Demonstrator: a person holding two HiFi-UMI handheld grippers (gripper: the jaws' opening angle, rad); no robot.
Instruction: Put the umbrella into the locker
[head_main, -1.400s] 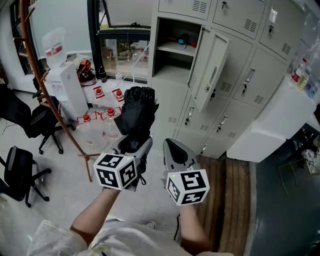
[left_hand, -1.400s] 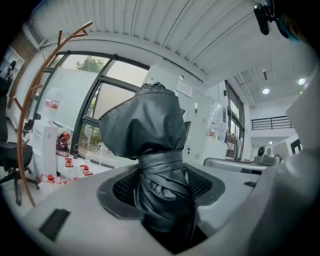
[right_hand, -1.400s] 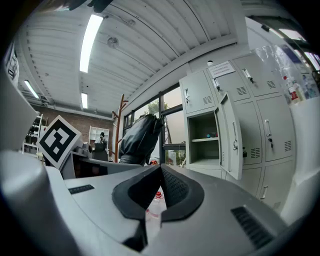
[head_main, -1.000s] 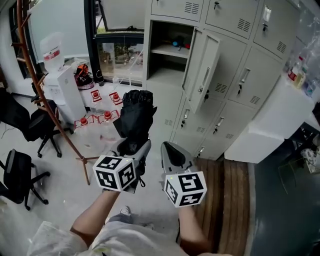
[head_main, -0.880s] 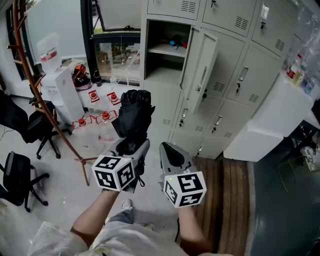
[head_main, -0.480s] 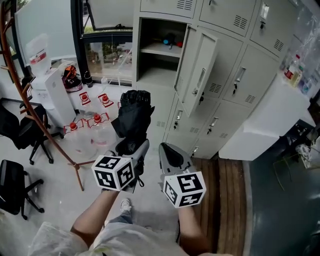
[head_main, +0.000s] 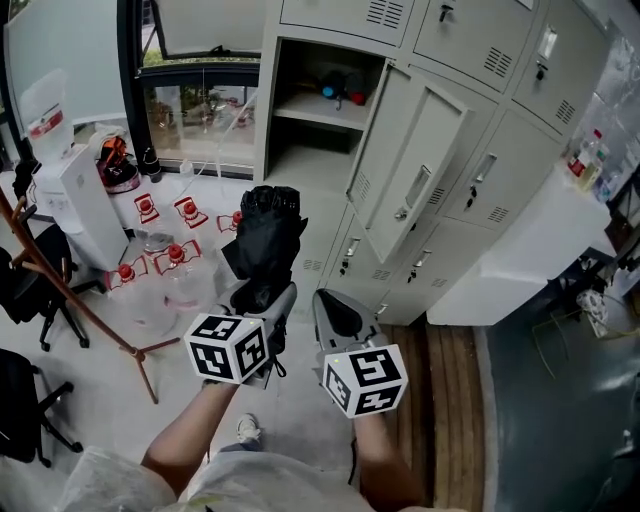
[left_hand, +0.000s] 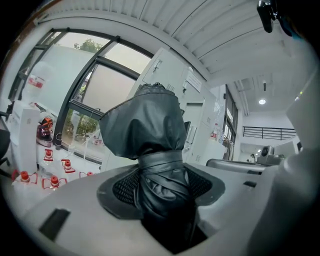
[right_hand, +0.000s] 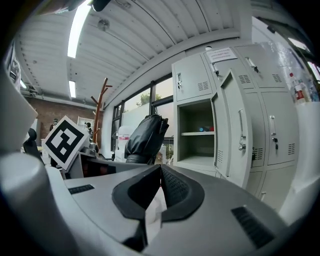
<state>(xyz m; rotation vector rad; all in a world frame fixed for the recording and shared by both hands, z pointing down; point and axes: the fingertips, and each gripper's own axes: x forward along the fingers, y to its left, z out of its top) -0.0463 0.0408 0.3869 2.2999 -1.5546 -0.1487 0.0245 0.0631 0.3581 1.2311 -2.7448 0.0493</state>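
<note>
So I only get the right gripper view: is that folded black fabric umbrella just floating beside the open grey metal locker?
Observer: No. The left gripper is clamped on the folded black fabric umbrella, at its strapped waist.
Operator: Anything on the floor below it?
Observer: Yes, red-capped clear water jugs sit on the pale floor, left of the open grey metal locker.
</note>
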